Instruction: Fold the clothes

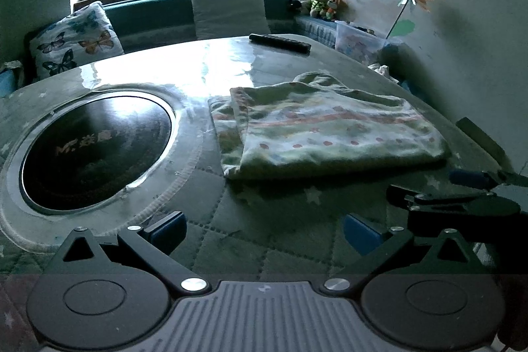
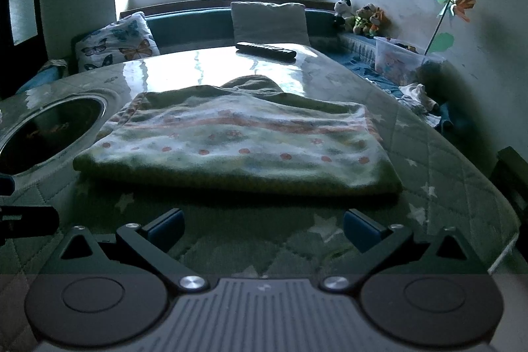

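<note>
A folded pale green garment (image 1: 330,131) with red dots and pink bands lies flat on the quilted table cover, ahead and to the right in the left wrist view. In the right wrist view the same garment (image 2: 237,141) lies straight ahead, its near fold close to the fingers. My left gripper (image 1: 264,231) is open and holds nothing, hovering short of the cloth and left of it. My right gripper (image 2: 264,228) is open too, empty, just before the near edge of the garment. The right gripper's body (image 1: 462,203) shows at the right of the left wrist view.
A round black hotplate (image 1: 95,150) is set into the table at the left. A dark remote (image 1: 280,43) lies at the far edge. Cushions (image 1: 76,38), a bench, plush toys (image 1: 316,0) and a clear plastic box (image 1: 359,45) stand behind, near the right wall.
</note>
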Available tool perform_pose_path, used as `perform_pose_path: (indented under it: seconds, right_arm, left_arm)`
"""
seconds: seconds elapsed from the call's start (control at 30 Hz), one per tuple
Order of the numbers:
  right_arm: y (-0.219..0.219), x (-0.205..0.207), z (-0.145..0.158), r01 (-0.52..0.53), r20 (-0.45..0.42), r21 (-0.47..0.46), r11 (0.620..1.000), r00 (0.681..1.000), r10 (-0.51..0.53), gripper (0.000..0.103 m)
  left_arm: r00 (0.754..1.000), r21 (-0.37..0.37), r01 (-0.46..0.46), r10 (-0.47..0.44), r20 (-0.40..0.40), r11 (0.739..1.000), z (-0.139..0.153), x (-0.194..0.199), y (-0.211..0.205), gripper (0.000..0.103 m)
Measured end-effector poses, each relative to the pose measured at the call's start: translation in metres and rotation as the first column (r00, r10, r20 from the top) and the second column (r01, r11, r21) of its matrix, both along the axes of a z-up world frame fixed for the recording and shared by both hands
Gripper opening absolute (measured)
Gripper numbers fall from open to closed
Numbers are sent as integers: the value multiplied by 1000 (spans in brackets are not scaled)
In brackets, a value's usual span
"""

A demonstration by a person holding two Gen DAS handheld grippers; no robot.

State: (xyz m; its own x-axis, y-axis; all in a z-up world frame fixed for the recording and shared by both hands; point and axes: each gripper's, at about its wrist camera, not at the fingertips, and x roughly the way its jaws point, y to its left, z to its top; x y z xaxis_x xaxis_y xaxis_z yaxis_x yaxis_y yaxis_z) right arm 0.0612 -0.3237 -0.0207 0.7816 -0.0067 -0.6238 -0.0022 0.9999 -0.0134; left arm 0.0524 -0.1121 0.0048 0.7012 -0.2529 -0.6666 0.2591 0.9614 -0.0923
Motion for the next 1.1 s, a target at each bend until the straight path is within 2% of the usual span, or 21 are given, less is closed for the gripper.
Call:
perform_pose_path:
  seconds: [1.1]
  right_arm:
    - [-6,-6,-2,31,-1,13,999,1000,-31,103]
  left_arm:
    - [999,8,47,-47,-16,999,-6,-5,-17,103]
